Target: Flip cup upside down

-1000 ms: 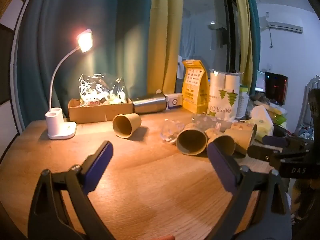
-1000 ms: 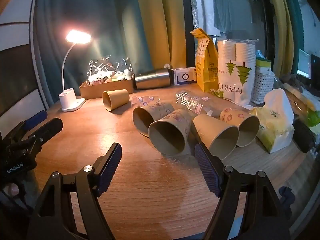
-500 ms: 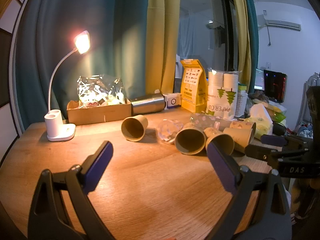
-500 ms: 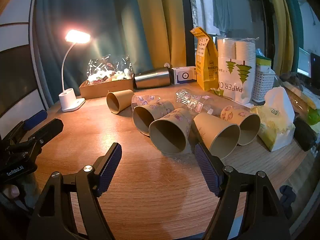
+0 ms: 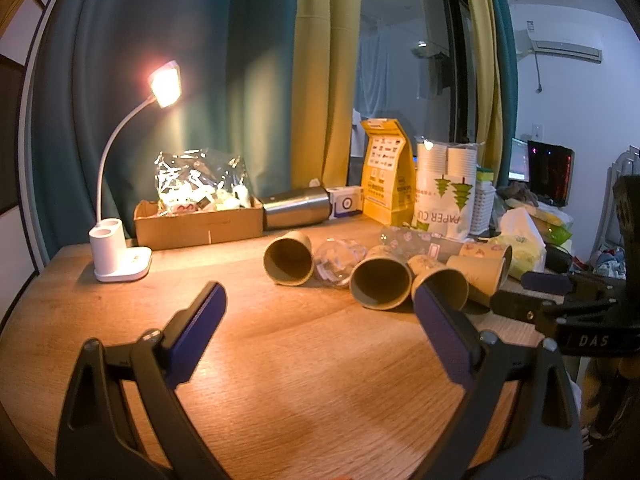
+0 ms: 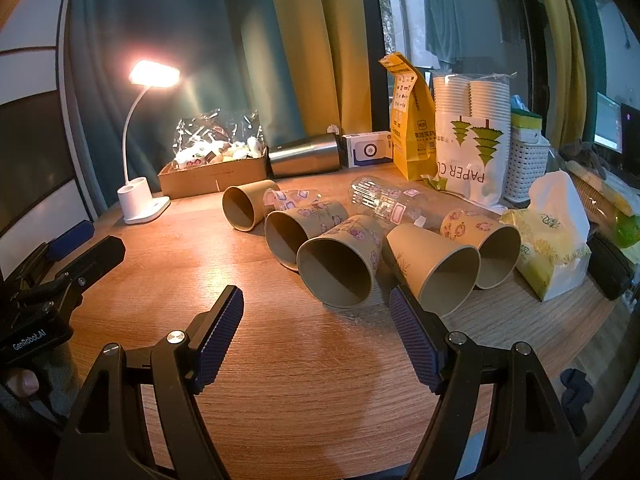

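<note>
Several brown paper cups lie on their sides on the wooden table (image 6: 304,364), mouths toward me. The nearest patterned cup (image 6: 340,264) lies just beyond my right gripper (image 6: 316,332), which is open and empty. A plain cup (image 6: 432,268) lies by its right finger. Another plain cup (image 5: 289,258) lies apart at the left of the group, also in the right wrist view (image 6: 244,206). My left gripper (image 5: 320,332) is open and empty, short of the cups. Each gripper also shows in the other's view: the right one (image 5: 556,300), the left one (image 6: 64,256).
A lit white desk lamp (image 5: 120,252) stands at the back left. A cardboard box (image 5: 200,224), a steel flask (image 5: 296,208), a yellow bag (image 5: 386,168) and a pack of paper cups (image 5: 446,188) line the back. A tissue pack (image 6: 548,248) lies right.
The left gripper has swung left, so the cups sit further right in its view. The lone plain cup has rolled right, up against the other cups. Both grippers stay open.
</note>
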`<state>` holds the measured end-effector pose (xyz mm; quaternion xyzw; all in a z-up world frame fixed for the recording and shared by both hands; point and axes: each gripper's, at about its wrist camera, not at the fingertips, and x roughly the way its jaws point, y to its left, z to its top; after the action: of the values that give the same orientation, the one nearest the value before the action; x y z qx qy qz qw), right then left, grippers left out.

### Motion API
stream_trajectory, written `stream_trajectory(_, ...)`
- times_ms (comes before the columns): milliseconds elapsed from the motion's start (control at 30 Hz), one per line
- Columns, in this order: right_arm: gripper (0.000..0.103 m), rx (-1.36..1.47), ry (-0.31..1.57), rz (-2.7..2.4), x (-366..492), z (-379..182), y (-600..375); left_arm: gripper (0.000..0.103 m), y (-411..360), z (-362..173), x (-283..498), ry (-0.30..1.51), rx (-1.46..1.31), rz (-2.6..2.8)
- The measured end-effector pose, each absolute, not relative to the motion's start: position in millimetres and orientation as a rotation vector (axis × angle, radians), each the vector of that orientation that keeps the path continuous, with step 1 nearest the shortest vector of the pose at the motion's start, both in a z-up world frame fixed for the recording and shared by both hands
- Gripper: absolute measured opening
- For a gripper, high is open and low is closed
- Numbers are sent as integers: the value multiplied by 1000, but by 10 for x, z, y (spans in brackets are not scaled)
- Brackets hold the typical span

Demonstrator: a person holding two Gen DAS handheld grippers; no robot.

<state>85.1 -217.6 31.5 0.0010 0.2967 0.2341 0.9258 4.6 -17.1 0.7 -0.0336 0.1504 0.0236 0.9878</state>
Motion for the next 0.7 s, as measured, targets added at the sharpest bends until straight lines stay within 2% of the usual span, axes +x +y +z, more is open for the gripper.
stream_trajectory(700,78,8,615,482,844,300,-2170,96,-172,22,42,302,-72,50)
